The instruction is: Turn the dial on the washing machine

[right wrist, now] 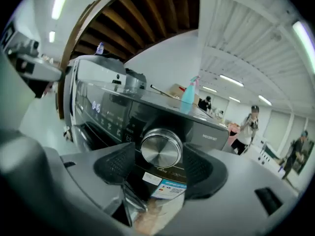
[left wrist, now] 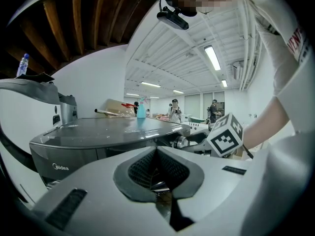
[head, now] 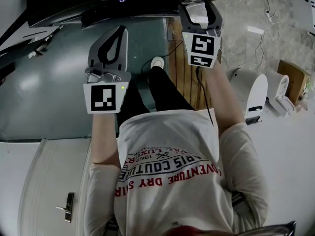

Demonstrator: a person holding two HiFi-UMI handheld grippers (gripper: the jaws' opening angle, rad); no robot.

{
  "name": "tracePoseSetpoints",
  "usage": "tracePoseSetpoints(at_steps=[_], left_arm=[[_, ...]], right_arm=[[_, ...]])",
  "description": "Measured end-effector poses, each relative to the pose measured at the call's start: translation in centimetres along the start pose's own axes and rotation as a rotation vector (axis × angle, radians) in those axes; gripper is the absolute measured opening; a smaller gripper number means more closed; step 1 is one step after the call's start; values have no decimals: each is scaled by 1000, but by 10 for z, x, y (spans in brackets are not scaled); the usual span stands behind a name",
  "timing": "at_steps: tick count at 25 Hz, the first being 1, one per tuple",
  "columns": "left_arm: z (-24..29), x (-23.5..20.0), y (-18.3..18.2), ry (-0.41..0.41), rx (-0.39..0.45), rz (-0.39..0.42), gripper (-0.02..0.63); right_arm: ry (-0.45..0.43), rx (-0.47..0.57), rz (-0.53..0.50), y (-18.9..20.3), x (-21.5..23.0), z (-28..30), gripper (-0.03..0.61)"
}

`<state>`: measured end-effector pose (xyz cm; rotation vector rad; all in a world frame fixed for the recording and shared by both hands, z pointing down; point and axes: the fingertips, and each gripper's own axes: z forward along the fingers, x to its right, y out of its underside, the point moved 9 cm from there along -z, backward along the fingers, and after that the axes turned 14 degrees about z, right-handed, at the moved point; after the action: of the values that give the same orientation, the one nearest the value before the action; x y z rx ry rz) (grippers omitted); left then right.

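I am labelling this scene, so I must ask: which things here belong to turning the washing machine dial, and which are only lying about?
For the job: dial; washing machine; right hand-held gripper, open around the dial.
Lying about or idle: blue spray bottle; cardboard box; left hand-held gripper, shut and empty.

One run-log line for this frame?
phase: pre-grasp | right tongs: open, flanking washing machine dial, not clamped | left tongs: shut, empty
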<state>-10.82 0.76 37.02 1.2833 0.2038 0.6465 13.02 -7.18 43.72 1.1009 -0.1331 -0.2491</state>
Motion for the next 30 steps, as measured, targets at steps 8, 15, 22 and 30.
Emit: tracePoseSetpoints(at_steps=[8,15,22,30], left_arm=[[2,3,-1,9,-12,13,17],[0,6,3,-4,-23,22,17],[1,10,1,-3,-18,60,17],[1,16,-3,0,-15,115,17]], right_arm=[[94,-5,-400,8,-8,4,301],[113,-3,-391,8,-10,8,285],[73,-17,-174,4,-5,8,284],[23,-36,93,2,4,8,284]])
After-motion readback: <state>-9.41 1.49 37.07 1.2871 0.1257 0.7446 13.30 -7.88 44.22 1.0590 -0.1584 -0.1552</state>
